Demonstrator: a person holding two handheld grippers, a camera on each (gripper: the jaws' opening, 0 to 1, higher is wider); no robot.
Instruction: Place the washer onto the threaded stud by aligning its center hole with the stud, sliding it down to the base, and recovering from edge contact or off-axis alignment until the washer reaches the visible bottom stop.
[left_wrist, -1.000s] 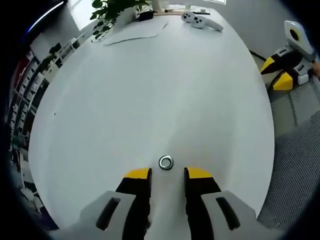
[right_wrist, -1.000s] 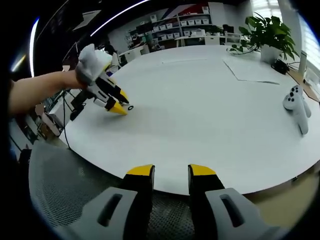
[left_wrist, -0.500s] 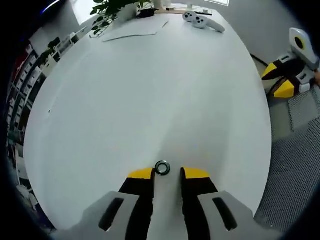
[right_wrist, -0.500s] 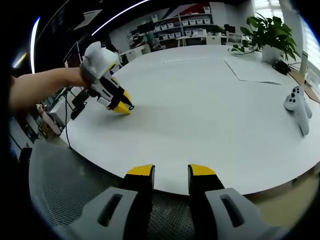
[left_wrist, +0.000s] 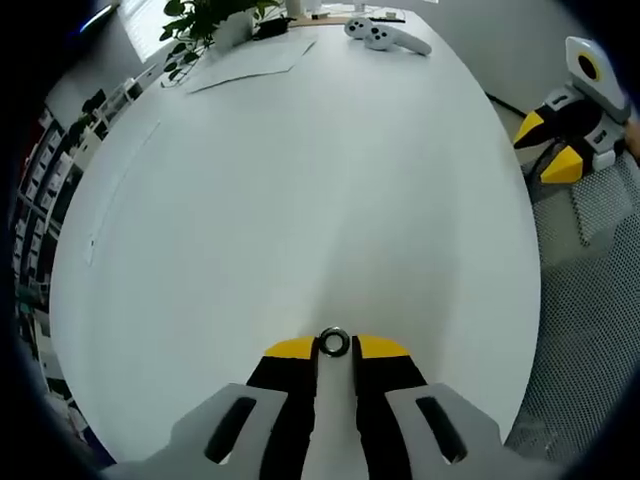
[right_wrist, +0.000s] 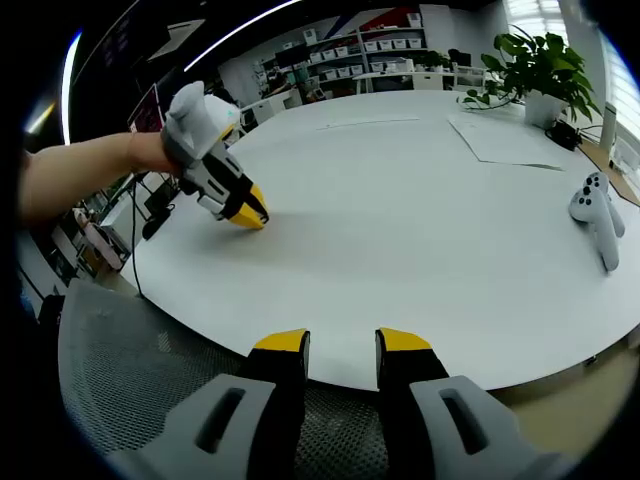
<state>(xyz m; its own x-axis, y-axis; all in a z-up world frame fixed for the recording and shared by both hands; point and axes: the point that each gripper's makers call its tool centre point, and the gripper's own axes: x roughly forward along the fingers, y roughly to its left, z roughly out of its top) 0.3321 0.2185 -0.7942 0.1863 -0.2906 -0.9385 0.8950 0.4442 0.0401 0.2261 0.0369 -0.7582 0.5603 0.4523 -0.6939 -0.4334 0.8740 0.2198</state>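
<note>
A small silver washer (left_wrist: 332, 343) lies on the white table (left_wrist: 300, 180), pinched between the yellow tips of my left gripper (left_wrist: 333, 347), which is shut on it. The right gripper view shows that left gripper (right_wrist: 245, 212) tip-down on the table at the left, held by a person's gloved hand (right_wrist: 190, 115); the washer is hidden there. My right gripper (right_wrist: 342, 342) hovers open off the table's near edge, nothing between its jaws. It shows as a yellow and grey shape (left_wrist: 565, 130) at the right in the left gripper view. I see no threaded stud.
Two white game controllers (right_wrist: 596, 215) lie near the table's right edge, also controllers (left_wrist: 385, 35) far off in the left gripper view. A sheet of paper (right_wrist: 500, 140) and a potted plant (right_wrist: 540, 65) sit at the far side. A mesh chair (right_wrist: 130, 390) is below the table edge.
My left gripper has moved forward over the washer and shut on it; a second ago the washer lay just ahead of its open tips. The right gripper has stayed still.
</note>
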